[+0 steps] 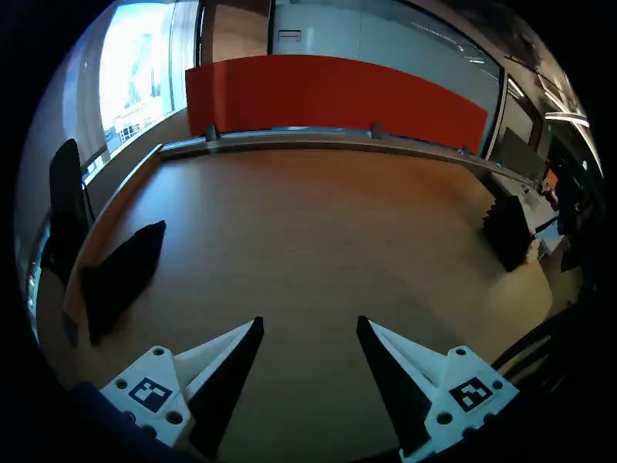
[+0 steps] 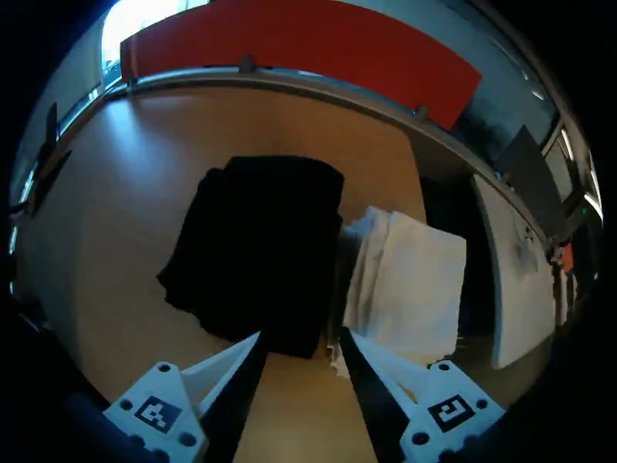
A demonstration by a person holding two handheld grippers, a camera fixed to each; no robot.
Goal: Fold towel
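Fingers point(image 2: 235, 382) of your right gripper point(image 2: 302, 334) stand apart with nothing between them, poised at the near edge of the dark towel point(image 2: 258, 247). It lies on the worktop point(image 2: 116, 231) against a folded white towel point(image 2: 409, 285), so you are probably lined up to pinch that edge. Your left gripper point(image 1: 308, 322) is also spread and empty over bare wood, with a dark cloth point(image 1: 119, 278) well off to its side.

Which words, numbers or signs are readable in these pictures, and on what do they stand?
No readable text anywhere.
A small plate high in the left gripper view: too blurred to read.
Square black-and-white marks on the left gripper and right gripper: patterns, no letters.
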